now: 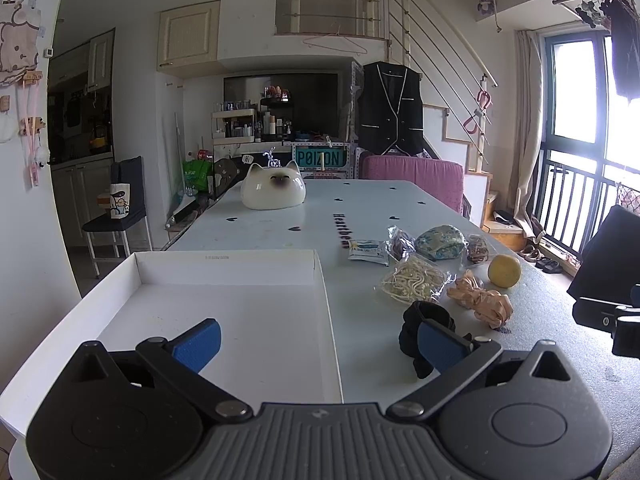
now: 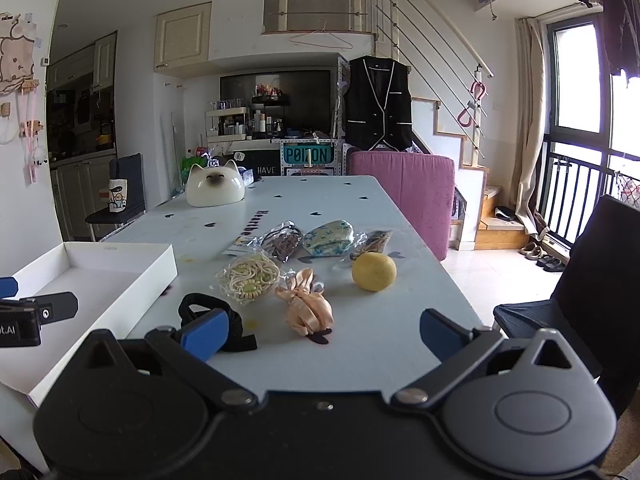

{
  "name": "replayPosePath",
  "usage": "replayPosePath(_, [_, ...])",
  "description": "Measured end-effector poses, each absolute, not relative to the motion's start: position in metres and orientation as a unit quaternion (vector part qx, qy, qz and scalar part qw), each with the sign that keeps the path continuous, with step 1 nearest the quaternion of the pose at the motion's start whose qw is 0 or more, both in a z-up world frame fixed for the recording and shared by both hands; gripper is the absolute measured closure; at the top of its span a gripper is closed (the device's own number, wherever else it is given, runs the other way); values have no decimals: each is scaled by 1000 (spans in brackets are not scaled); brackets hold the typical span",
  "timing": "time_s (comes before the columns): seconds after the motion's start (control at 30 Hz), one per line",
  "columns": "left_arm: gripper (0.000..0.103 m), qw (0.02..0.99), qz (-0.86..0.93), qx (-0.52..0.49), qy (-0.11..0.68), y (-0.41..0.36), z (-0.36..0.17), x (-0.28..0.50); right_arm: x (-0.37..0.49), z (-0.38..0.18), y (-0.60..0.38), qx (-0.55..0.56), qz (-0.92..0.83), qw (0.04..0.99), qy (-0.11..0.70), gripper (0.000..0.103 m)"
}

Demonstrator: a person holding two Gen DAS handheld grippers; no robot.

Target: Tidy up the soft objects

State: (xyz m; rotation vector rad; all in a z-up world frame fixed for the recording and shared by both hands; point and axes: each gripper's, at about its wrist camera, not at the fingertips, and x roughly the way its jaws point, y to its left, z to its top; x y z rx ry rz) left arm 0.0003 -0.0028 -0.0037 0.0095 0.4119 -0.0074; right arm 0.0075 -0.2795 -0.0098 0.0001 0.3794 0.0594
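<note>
Surface (image 2: 360,208): pale blue, heart-printed. White box (image 1: 224,272) at near left, nothing in it. Soft goods lie right of the box: black strap (image 2: 200,304) nearest; peach ribbon (image 2: 306,306) beside it; bagged cord (image 2: 248,278) behind; floral pouch (image 2: 330,236) and two small bags farther back. Yellow ball (image 2: 374,271) at the right of the group. Cat figure (image 2: 215,190) far left. Left claw (image 1: 316,344): fingers spread wide, holding nothing, over the box's right wall. Right claw (image 2: 320,334): likewise spread and bare, above the near edge, facing the ribbon.
</note>
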Motion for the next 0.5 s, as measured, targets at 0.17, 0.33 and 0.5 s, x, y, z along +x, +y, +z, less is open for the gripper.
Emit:
replayPosePath(0.17, [0,979,-4,4,205,-3,-4,0,8,-11,-280,0,27,982,188,0])
replayPosePath(0.33, [0,979,-4,5,205,-4,-4,1,7,-11,-280,0,27,982,189,0])
replayPosePath(0.5, [0,979,-4,5,205,-4,-4,0,7,-12,-280,0,27,982,189,0])
